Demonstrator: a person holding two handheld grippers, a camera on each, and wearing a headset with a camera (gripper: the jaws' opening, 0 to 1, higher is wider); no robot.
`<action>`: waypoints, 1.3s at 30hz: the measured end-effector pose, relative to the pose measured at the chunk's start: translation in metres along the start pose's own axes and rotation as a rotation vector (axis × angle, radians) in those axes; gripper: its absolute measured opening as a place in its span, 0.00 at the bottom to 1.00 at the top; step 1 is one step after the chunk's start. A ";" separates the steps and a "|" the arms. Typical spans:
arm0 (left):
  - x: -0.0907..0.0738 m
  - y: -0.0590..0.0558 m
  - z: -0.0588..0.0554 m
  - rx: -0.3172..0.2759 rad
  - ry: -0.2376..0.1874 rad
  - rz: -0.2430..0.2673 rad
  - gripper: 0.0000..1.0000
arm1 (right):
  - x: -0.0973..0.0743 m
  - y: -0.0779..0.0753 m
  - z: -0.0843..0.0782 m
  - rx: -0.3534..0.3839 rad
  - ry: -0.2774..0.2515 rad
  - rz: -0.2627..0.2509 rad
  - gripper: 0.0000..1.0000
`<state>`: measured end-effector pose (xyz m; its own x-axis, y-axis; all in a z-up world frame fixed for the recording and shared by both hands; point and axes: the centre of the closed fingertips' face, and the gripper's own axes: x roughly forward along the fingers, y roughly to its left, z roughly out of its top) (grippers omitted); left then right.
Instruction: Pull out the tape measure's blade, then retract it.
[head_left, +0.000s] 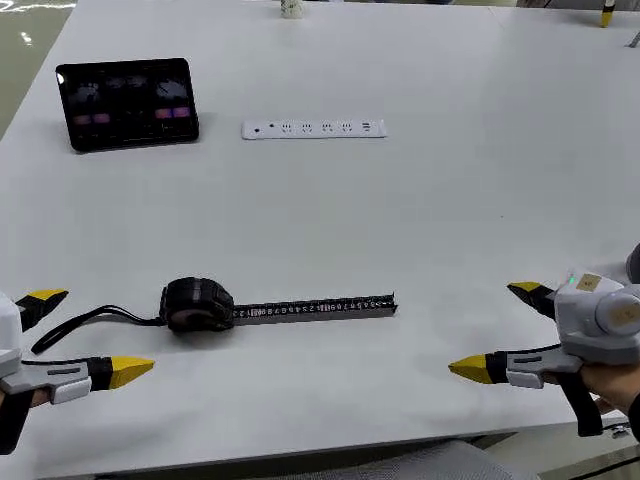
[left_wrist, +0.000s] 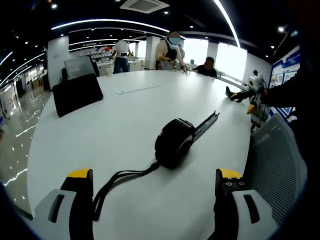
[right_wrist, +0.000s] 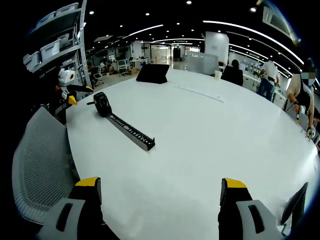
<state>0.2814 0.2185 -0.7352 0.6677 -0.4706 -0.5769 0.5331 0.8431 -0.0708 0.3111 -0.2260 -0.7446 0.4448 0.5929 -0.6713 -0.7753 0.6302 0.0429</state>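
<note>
While left claw (head_left: 105, 330) and right claw (head_left: 482, 328) gape empty, tape measure (head_left: 197, 305) between, blade (head_left: 370, 305) out, numerals (head_left: 290, 310) perhaps illegible

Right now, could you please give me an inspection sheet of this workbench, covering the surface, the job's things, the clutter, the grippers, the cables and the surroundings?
Surface: white table, smooth, no spills seen.
Job's things: tape measure lies near the front edge; its blade is pulled out flat to the right; its strap trails left.
Clutter: tablet propped up, screen lit; power strip beside it.
Grippers: left gripper open, empty, left of the case; right gripper open, empty, apart from the blade's tip.
Cables: nothing seen.
Surroundings: mesh chair at the table's edge; people at the far side; shelving.
</note>
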 end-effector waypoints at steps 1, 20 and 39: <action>-0.002 0.002 -0.002 0.000 0.007 0.008 0.99 | -0.001 -0.001 -0.003 -0.002 0.002 -0.004 0.99; -0.007 -0.006 -0.002 -0.015 0.002 0.021 0.99 | -0.013 0.002 -0.011 -0.024 0.020 -0.007 0.99; 0.000 -0.021 0.005 -0.036 -0.009 0.034 0.99 | -0.022 0.009 -0.019 -0.015 0.023 0.007 0.99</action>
<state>0.2728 0.1991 -0.7294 0.6898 -0.4442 -0.5717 0.4914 0.8672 -0.0809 0.2859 -0.2425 -0.7431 0.4289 0.5852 -0.6881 -0.7850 0.6184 0.0367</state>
